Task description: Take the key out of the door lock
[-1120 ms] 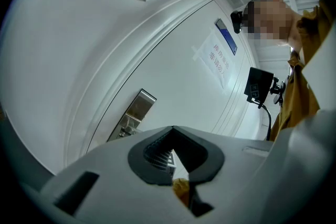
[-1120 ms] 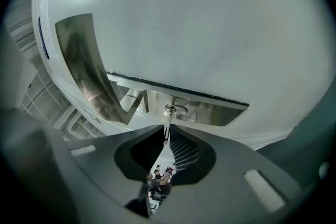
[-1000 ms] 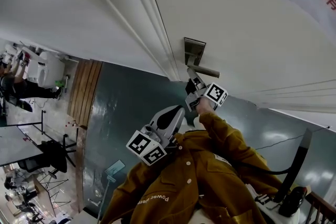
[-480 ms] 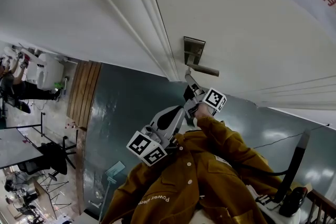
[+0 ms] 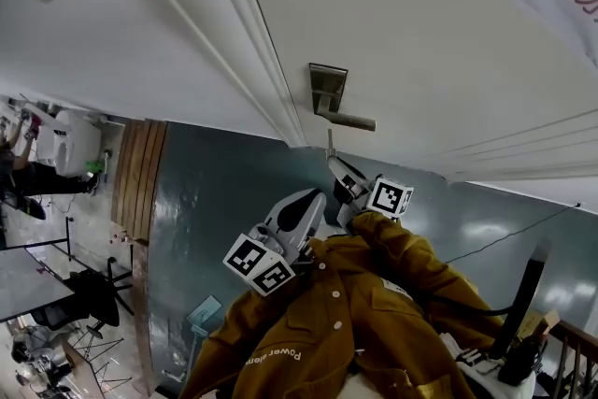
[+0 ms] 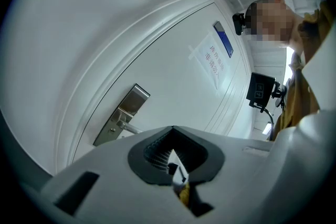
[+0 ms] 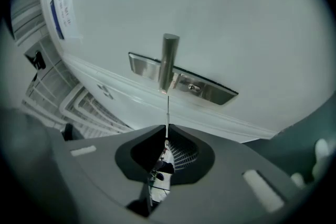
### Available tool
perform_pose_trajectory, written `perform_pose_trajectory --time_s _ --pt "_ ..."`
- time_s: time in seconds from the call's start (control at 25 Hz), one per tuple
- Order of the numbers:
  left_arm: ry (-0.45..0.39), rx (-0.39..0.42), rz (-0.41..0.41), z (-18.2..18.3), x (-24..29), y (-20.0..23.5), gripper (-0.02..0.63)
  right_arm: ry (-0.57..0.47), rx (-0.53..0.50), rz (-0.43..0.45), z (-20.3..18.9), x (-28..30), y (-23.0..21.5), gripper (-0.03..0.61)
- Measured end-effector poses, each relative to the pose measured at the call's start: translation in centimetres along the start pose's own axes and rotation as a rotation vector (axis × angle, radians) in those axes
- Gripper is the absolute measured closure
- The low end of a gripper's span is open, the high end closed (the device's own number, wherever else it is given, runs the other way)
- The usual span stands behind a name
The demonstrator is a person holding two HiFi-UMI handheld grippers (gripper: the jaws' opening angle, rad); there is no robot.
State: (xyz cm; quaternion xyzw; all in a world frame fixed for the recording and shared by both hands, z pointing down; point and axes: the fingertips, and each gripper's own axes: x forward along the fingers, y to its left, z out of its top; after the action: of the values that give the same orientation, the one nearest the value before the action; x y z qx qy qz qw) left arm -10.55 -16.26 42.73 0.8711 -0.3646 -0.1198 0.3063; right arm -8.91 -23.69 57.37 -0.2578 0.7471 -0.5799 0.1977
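Your head view shows what neither gripper view can: the key (image 5: 328,143) stands clear of the lock plate (image 5: 327,89). Its tip is just below the lever handle (image 5: 353,121), and a sliver of white door (image 5: 420,33) shows between them. It juts from the tip of your right gripper (image 5: 334,165).

The right gripper view gives the grip itself. The key (image 7: 167,113) is seen edge-on as a thin line rising from the tongs of the right gripper (image 7: 167,136) toward the end of the lever handle (image 7: 169,60). From there its tip seems to meet the handle, so trust the head view on that gap. These tongs are pinched nearly together on the key and have just been closing a little on it.

Your left gripper (image 5: 320,198) sits beside the right one, over your mustard jacket sleeve (image 5: 402,266). In its own view the left gripper (image 6: 173,152) has its tongs drawn together with nothing between them. That view shows neither key nor right gripper, only the lock plate (image 6: 123,113) lying aslant and a paper notice (image 6: 212,60) further along the door.
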Motion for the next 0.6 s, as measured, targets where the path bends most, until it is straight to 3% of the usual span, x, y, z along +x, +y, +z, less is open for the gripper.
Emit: perform_pose_trajectory --time_s 0.08,0.16,0.6 --pt "0.0 0.001 -0.01 0.0 0.4 -0.1 0.612 0.07 -0.185 -0.029 -0.3 -2.2 0.5 0.551" --pt "0.0 0.002 -0.019 0.1 0.9 -0.1 0.612 0.078 -0.296 -0.037 0.1 -4.1 2.0 0.551" --pt "0.047 0.027 -0.074 -0.6 3.8 -1.1 0.612 -0.091 -0.796 -0.229 6.2 -8.7 8.2 0.551"
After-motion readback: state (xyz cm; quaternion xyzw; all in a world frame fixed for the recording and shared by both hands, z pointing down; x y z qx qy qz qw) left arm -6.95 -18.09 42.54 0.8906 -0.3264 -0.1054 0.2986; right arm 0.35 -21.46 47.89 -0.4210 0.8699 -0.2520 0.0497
